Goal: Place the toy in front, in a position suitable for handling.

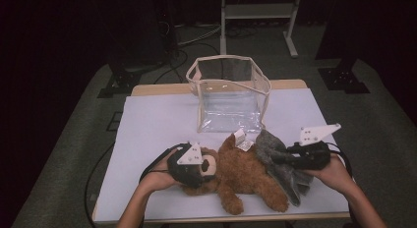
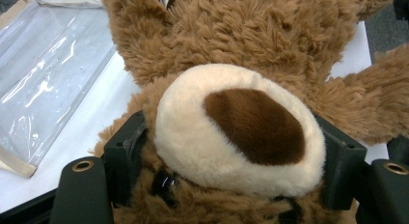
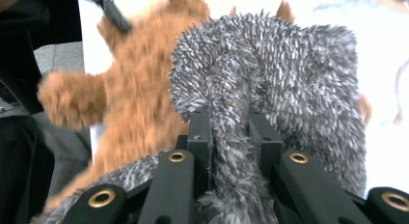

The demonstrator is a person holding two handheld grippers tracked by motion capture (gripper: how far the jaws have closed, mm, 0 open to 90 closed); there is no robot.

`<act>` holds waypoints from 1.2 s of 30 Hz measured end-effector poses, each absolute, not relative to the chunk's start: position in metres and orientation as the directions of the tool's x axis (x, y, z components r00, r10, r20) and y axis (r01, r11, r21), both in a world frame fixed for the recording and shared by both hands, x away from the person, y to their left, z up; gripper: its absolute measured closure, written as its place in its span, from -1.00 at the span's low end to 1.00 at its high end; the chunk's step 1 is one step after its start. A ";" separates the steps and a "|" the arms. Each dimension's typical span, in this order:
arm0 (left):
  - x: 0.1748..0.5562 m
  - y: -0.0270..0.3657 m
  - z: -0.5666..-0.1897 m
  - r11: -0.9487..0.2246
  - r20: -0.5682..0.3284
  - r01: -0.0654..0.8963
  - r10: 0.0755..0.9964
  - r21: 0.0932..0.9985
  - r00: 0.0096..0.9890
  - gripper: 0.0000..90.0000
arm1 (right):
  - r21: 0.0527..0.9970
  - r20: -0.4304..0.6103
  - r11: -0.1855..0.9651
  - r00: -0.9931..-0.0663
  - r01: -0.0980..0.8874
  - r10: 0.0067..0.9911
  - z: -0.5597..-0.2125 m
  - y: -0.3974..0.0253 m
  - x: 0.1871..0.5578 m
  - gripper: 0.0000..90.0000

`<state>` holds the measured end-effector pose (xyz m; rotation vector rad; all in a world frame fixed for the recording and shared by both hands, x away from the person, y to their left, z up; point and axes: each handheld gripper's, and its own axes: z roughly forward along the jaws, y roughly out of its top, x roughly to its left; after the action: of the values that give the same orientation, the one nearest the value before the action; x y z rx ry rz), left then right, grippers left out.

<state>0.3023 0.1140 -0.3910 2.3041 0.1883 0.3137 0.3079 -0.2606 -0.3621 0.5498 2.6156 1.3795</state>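
A brown teddy bear (image 1: 246,175) lies on its back on the white-covered table (image 1: 147,125), head to the left. My left gripper (image 1: 209,169) is at its head; in the left gripper view the jaws press both sides of the head behind the cream muzzle (image 2: 241,132), so the left gripper (image 2: 234,154) is shut on it. A grey shaggy plush piece (image 1: 285,171) lies against the bear's right side. My right gripper (image 3: 231,132) pinches a fold of that grey fur (image 3: 289,64), with the bear (image 3: 130,89) behind it. In the high view the right gripper (image 1: 282,156) comes in from the right.
A clear plastic bag with beige trim (image 1: 228,95) stands open-topped behind the bear at the table's far middle; its wall (image 2: 43,79) lies close to the bear's head. A white tag (image 1: 242,139) sticks up from the bear. Cables and stand legs lie on the floor beyond.
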 end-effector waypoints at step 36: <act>0.305 0.111 -0.391 -0.673 0.147 0.079 0.272 0.736 0.951 -0.41 | 0.799 0.155 0.507 -0.925 0.325 0.348 -0.380 -0.244 0.321 0.65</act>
<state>0.3045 0.1107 -0.3912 2.3001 0.2457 0.3131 0.3213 -0.2439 -0.3796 0.6042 2.7046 1.4253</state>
